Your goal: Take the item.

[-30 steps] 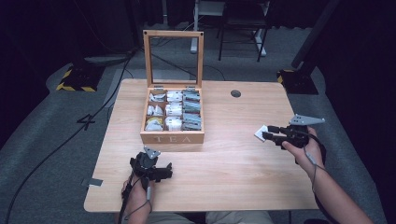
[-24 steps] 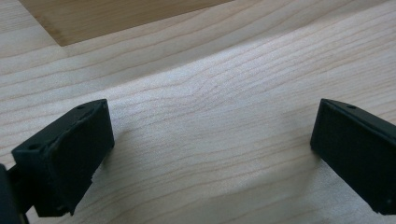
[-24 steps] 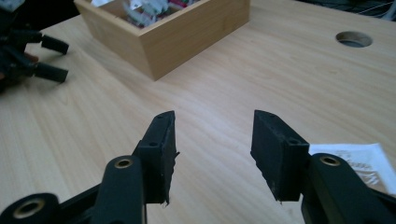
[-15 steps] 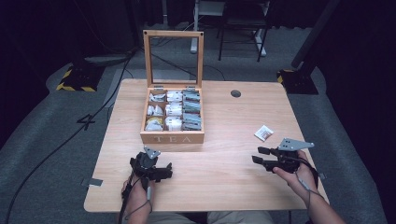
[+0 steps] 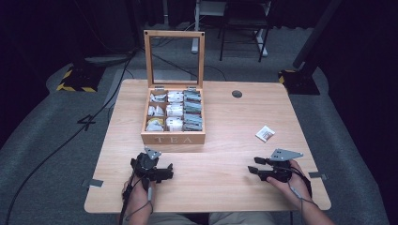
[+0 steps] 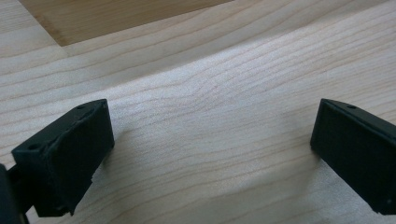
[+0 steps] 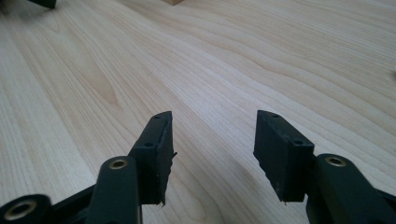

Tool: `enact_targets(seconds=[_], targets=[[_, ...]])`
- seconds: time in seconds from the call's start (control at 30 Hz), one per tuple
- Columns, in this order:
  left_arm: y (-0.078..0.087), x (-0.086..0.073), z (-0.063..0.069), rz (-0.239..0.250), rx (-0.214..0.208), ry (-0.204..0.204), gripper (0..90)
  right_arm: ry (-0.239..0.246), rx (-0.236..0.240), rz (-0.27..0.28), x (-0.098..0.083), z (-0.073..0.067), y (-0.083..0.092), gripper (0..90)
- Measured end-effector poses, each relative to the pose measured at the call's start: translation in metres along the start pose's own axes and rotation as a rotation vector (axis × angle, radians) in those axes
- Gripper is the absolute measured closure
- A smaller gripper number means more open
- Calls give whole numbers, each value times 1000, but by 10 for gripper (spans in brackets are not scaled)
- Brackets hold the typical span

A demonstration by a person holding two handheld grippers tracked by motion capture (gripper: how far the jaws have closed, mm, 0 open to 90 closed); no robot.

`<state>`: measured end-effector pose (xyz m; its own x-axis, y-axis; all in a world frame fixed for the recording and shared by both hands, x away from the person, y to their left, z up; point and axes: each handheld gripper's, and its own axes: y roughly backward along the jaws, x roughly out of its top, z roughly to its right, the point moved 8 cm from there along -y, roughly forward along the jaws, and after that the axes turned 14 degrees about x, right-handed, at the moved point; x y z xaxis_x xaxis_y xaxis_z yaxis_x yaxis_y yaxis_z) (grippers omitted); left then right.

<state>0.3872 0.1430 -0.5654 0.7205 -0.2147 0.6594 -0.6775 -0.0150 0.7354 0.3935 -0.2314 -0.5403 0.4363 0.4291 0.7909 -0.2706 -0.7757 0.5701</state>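
A: Jaws status, left side first?

B: Left gripper [image 5: 162, 172] rests low on the table [image 5: 220, 140], near the front edge, just ahead of the tea box [image 5: 173, 117]. In the left gripper view its jaws stand wide apart with bare wood grain between them [image 6: 210, 154]. Nothing is held. This reads as a parked posture: hand down, tool idle, clear of the work area.

A: Tea box condition?

B: Lid [image 5: 174, 58] stands upright on its rear hinges, so all compartments are open to access from above. Sachets fill the compartments in rows. The box sits left of centre, label side toward the person, within reach of both hands.

A: Where is the loose item?

B: One white sachet [image 5: 265, 133] lies flat on the table, well right of the box and apart from it, just beyond the right gripper [image 5: 256, 168]. It is touching neither tool.

A: Right gripper?

B: It is low over the table near the front right. In the right gripper view [image 7: 212, 144] the jaws are moderately open and empty, with only wood between them. They point leftward across the table, away from the sachet.

A: Judgement?

B: Both tools appear to be at rest. The sachet looks deliberately set out by itself, where it is easy to reach.
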Motion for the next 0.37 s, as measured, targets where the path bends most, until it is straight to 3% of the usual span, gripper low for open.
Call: enact_targets(seconds=[0.2,0.37], targets=[[0,0,0,0,1,0,0,36,-23,-70,-11,3,-9,427],[0,0,0,0,0,0,0,63,-33,-81,-10,2,-13,338]])
